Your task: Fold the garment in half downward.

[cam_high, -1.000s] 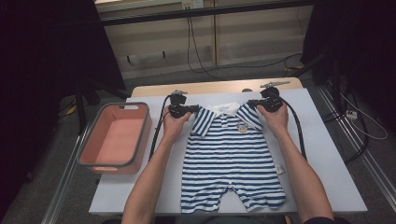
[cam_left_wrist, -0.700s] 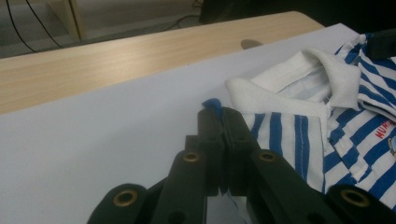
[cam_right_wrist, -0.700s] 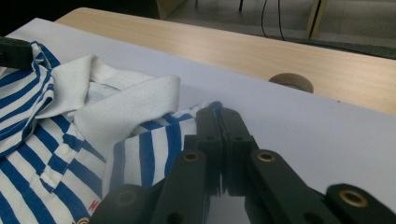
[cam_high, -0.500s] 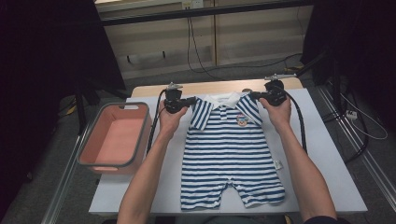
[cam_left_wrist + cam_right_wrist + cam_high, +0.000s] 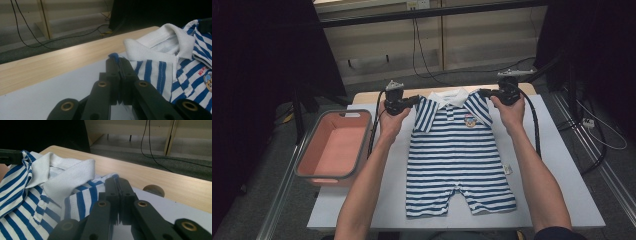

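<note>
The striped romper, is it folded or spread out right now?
Spread out: the striped romper lies flat, both legs showing, its shoulders pinched by the left tongs and right tongs.

blue-and-white striped baby romper (image 5: 457, 160), white collar, shoulders lifted, legs resting on the table.

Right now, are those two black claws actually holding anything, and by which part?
Yes: the left gripper and the right gripper each pinch a shoulder of the striped baby romper, beside its white collar.
</note>
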